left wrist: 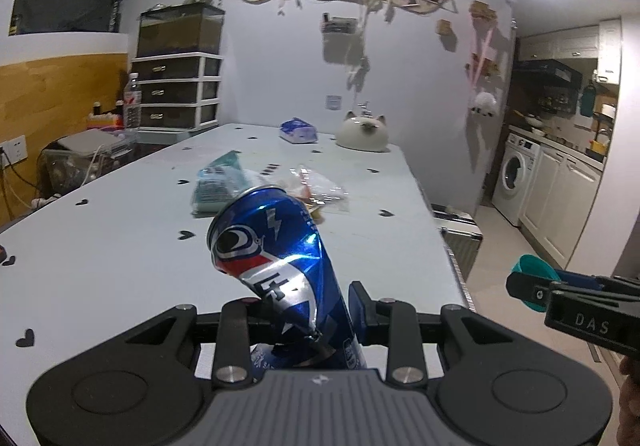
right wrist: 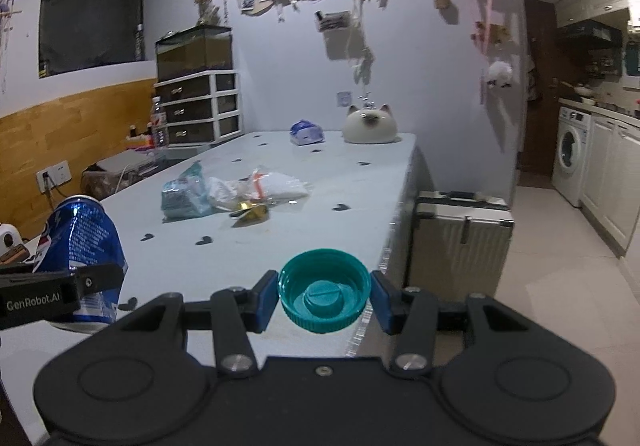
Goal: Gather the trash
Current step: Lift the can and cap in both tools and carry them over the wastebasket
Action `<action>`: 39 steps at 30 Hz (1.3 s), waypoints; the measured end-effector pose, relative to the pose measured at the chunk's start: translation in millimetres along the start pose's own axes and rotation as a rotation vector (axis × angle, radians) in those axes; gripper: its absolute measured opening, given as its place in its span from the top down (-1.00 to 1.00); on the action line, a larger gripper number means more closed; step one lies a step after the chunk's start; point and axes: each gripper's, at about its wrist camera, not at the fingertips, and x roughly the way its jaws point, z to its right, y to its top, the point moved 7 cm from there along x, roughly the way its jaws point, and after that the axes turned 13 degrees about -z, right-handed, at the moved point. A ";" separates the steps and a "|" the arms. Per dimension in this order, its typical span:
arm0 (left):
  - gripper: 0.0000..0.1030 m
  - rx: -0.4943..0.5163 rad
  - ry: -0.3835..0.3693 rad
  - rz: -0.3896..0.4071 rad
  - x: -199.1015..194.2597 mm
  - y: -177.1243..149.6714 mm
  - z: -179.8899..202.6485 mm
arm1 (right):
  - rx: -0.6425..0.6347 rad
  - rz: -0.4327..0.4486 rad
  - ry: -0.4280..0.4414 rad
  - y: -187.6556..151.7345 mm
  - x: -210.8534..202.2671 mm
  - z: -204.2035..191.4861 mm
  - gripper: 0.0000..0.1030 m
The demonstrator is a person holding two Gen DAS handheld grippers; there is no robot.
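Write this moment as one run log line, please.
left claw: grips crushed blue drink can | right claw: grips teal plastic cap | wrappers on table

You are holding the left tool [left wrist: 304, 310] angled a little downward, its two fingers [left wrist: 362, 312] pressing in on the lower, dented part of a crushed blue can [left wrist: 276, 258], which is leaning up and away from them. You are holding the right tool [right wrist: 324, 296] at a similar downward tilt, and its blue pads [right wrist: 266, 300] are clamping a teal bottle cap [right wrist: 324, 296] by its rim, one pad on each side, hollow side facing the camera. The two tools are sitting side by side, each showing at the edge of the other's view. A bit of your hand [left wrist: 630, 398] is showing at the lower right edge of the left wrist view.
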 end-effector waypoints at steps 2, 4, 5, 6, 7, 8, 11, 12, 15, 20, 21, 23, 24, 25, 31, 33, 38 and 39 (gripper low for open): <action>0.35 0.012 -0.013 -0.001 -1.0 -2.4 13.2 | 0.011 0.010 -0.013 -4.7 -8.8 13.1 0.03; 0.35 0.025 -0.028 -0.002 -1.3 -4.4 26.6 | 0.025 0.016 -0.027 -9.4 -17.1 27.6 0.03; 0.35 0.032 -0.033 -0.003 -1.7 -5.7 33.5 | 0.032 0.018 -0.035 -11.7 -20.2 34.4 0.03; 0.35 0.039 -0.039 -0.004 -1.5 -6.6 40.3 | 0.042 0.018 -0.046 -14.4 -23.7 43.1 0.03; 0.35 0.048 -0.047 -0.005 -1.0 -7.5 48.0 | 0.049 0.018 -0.054 -16.3 -26.2 49.8 0.03; 0.35 0.057 -0.057 -0.006 -0.5 -8.5 56.9 | 0.057 0.019 -0.063 -18.4 -29.2 56.8 0.03; 0.35 0.081 -0.082 -0.010 1.5 -13.5 80.5 | 0.076 0.021 -0.094 -25.9 -38.5 78.4 0.03; 0.35 0.090 -0.090 -0.014 3.0 -15.1 88.1 | 0.083 0.021 -0.104 -28.7 -42.0 86.3 0.03; 0.35 0.116 -0.119 -0.027 7.1 -20.9 113.2 | 0.107 0.019 -0.118 -36.9 -49.3 106.2 0.03; 0.35 0.155 -0.156 -0.046 14.8 -28.4 149.8 | 0.142 0.010 -0.154 -51.8 -57.3 137.7 0.03; 0.35 0.163 -0.162 -0.049 16.6 -29.6 156.9 | 0.151 0.008 -0.162 -55.2 -58.8 145.0 0.03; 0.35 0.181 -0.176 -0.060 21.2 -34.0 172.2 | 0.167 0.005 -0.176 -61.6 -61.2 157.0 0.03; 0.35 0.188 -0.181 -0.066 24.3 -35.1 178.0 | 0.173 0.002 -0.181 -63.7 -61.0 161.7 0.03; 0.35 0.197 -0.188 -0.073 27.9 -37.8 185.6 | 0.181 -0.001 -0.188 -67.2 -61.2 167.9 0.03; 0.35 0.237 -0.223 -0.133 55.0 -57.0 225.1 | 0.232 -0.035 -0.229 -91.0 -57.2 207.7 0.03; 0.35 0.252 -0.230 -0.160 65.2 -65.5 237.5 | 0.254 -0.051 -0.237 -101.3 -53.3 221.3 0.03; 0.35 0.296 -0.245 -0.238 99.0 -87.0 268.8 | 0.319 -0.109 -0.255 -130.9 -34.4 255.2 0.03; 0.35 0.305 -0.247 -0.256 107.5 -91.9 275.0 | 0.328 -0.118 -0.252 -135.9 -29.8 260.2 0.03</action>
